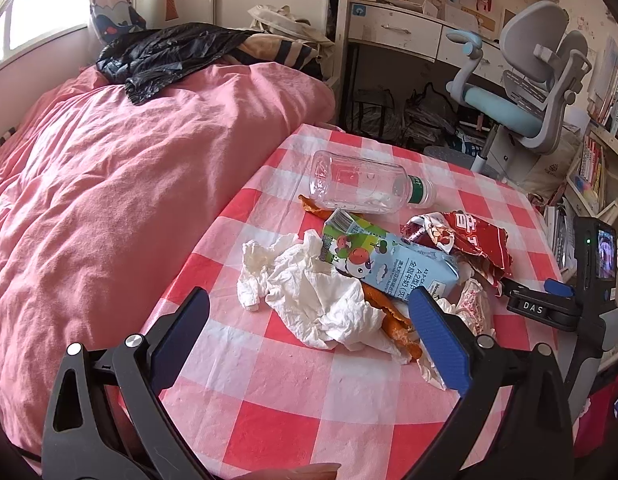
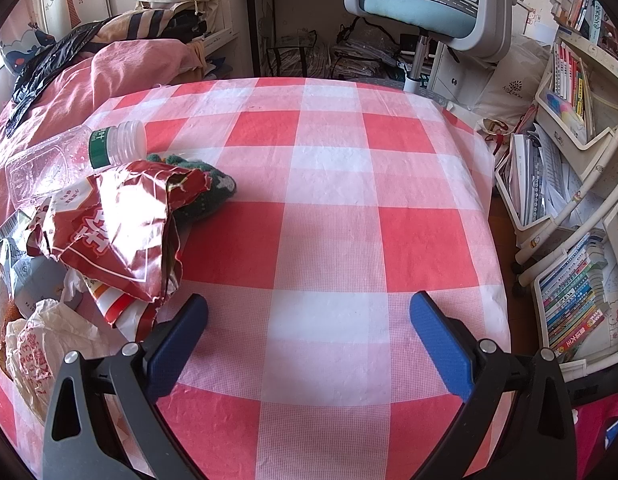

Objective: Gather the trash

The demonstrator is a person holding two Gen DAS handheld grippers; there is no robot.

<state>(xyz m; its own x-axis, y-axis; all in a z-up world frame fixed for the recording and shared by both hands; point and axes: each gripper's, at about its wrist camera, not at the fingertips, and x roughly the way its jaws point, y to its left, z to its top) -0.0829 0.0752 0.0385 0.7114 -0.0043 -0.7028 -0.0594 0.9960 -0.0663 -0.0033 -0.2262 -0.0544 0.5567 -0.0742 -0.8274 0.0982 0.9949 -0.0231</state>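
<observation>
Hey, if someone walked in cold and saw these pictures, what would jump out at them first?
A heap of trash on the red-checked tablecloth: crumpled white tissue, a blue milk carton, a torn red snack bag and a clear empty bottle lying on its side. The open left claw hangs just before the tissue; a pink duvet fills the left.

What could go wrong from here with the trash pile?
1. The left gripper is open over the tissue, which overlaps the orange peel and milk carton; closing may drag or scatter them.
2. The bottle lies on its side, so a nudge could roll it off the table.
3. The right gripper, open, frames only bare cloth; the red wrapper sits to its left, so closing would likely grab nothing.
</observation>
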